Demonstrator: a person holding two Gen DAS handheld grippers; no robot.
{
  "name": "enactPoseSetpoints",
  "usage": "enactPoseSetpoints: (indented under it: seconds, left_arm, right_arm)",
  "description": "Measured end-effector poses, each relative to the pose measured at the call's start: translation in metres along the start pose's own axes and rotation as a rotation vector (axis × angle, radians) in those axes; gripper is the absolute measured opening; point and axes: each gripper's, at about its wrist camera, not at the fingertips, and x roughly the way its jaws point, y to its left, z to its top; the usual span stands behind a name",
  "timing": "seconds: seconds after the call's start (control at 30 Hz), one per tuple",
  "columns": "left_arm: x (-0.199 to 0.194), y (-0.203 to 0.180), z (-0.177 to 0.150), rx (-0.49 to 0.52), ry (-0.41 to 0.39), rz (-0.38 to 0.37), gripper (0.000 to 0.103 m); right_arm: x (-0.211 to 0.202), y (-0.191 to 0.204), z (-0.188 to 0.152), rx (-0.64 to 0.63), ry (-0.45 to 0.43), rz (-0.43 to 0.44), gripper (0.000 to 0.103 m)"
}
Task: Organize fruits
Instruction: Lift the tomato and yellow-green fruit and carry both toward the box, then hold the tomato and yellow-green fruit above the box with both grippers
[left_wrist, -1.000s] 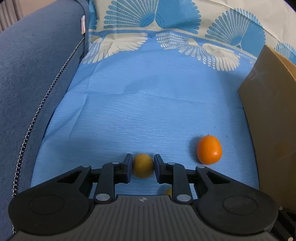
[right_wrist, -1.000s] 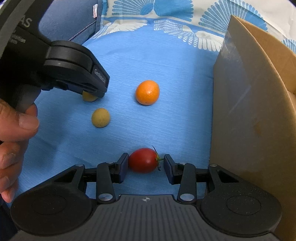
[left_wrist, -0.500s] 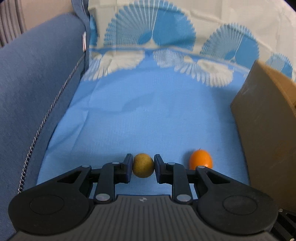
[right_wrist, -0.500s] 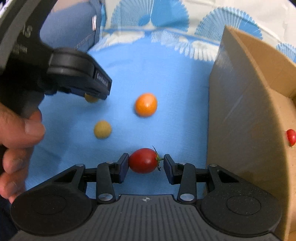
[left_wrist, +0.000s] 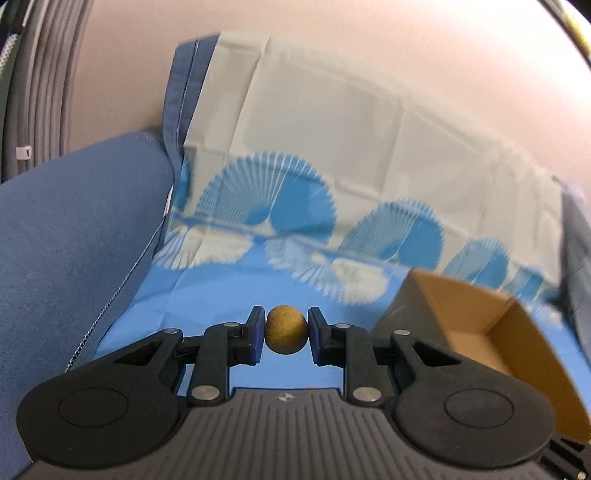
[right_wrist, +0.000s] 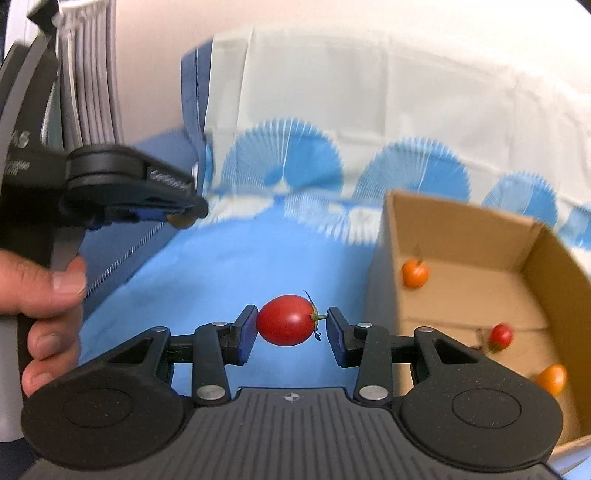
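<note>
Right wrist view: the right gripper (right_wrist: 291, 320) clamps a red tomato (right_wrist: 285, 319) near the cardboard box (right_wrist: 454, 221), which already holds three fruits. The left gripper (left_wrist: 284, 329) pinches a brown fruit (left_wrist: 284, 329); both await boxing.

Home living room, blue fabric sofa (left_wrist: 77, 236) (patterned cloth (left_wrist: 295, 206) draped over), plain wall (left_wrist: 332, 44)

A plain pale wall (left_wrist: 369, 55) rises behind a blue sofa (left_wrist: 74, 240) draped with a cloth (left_wrist: 314, 147), cream above and blue with fan prints below, while grey ribbed curtain folds (left_wrist: 40, 92) hang at the far left edge.
</note>
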Motion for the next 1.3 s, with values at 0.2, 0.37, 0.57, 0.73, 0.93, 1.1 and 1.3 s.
enactPoseSetpoints:
  seconds: [0.2,0.37,0.57,0.73,0.93,1.1,1.3]
  left_arm:
    - [-0.027,-0.016,-0.005,0.01,-0.042,-0.053,0.027]
    - [-0.043,-0.042,-0.019,0.067,-0.064,-0.099,0.027]
    - [-0.056,-0.076,-0.041,0.146,-0.081,-0.171,0.027]
    - [-0.054,-0.103,-0.061,0.251,-0.048,-0.2,0.027]
    - [-0.046,-0.114,-0.072,0.318,-0.033,-0.214,0.027]
    - [-0.039,-0.11,-0.069,0.29,-0.025,-0.208,0.027]
    - [-0.029,-0.109,-0.066,0.276,-0.008,-0.2,0.027]
  right_arm:
    - [-0.044,-0.031,0.005,-0.027,-0.119,-0.02,0.042]
    - [-0.073,-0.077,0.023,-0.026,-0.193,-0.058,0.042]
    - [-0.102,-0.157,0.033,0.008,-0.297,-0.155,0.042]
    - [-0.095,-0.216,0.022,0.18,-0.29,-0.221,0.042]
    - [-0.082,-0.238,0.015,0.187,-0.262,-0.261,0.042]
    - [-0.081,-0.249,0.01,0.2,-0.246,-0.282,0.042]
    - [-0.078,-0.262,0.008,0.249,-0.238,-0.291,0.042]
